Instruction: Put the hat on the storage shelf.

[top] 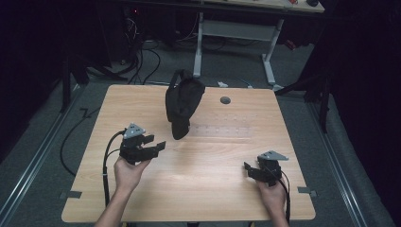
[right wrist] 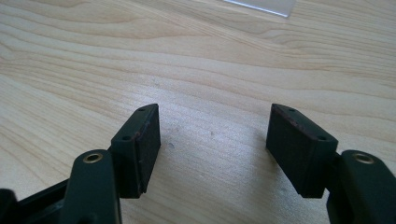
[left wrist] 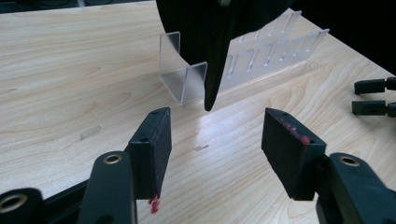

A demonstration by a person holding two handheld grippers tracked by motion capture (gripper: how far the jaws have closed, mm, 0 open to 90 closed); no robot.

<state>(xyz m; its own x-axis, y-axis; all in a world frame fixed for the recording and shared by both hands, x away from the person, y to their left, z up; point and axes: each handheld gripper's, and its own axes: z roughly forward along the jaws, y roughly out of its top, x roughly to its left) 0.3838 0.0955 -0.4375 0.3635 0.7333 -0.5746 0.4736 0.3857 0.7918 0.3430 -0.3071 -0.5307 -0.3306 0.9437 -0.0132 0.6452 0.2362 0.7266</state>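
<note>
From the high view, a light wooden desk (top: 189, 189) carries a black bag (top: 182, 105) standing upright near the middle of its far edge, its lower tip reaching toward the desk's centre. Beside it, toward the right edge, lies a clear plastic rack (top: 222, 131), faint against the wood. A small grey round grommet (top: 225, 100) sits in the desk near the far edge, right of the bag. The left gripper (top: 153, 143) is held in a hand (top: 126, 172) above the left part of the desk, close to the near-left corner, its fingers parted and aimed toward the bag. The right gripper (top: 247, 169) is held near the near-right corner, well apart from the bag. Dark floor, cables and another table's white legs (top: 198, 45) lie beyond the far edge.

In the left gripper view, the left gripper's (left wrist: 215, 140) fingers (left wrist: 152, 149) stand wide apart with nothing between them. Ahead, the bag's (left wrist: 215, 42) pointed lower end hangs just in front of the clear rack (left wrist: 187, 77), covering its middle. The other gripper's finger ends show at the right edge (left wrist: 373, 95).

In the right gripper view, the right gripper (right wrist: 212, 144) has its fingers (right wrist: 140, 144) wide, holding nothing, above bare wood; a clear plastic edge (right wrist: 264, 5) shows at the top.
</note>
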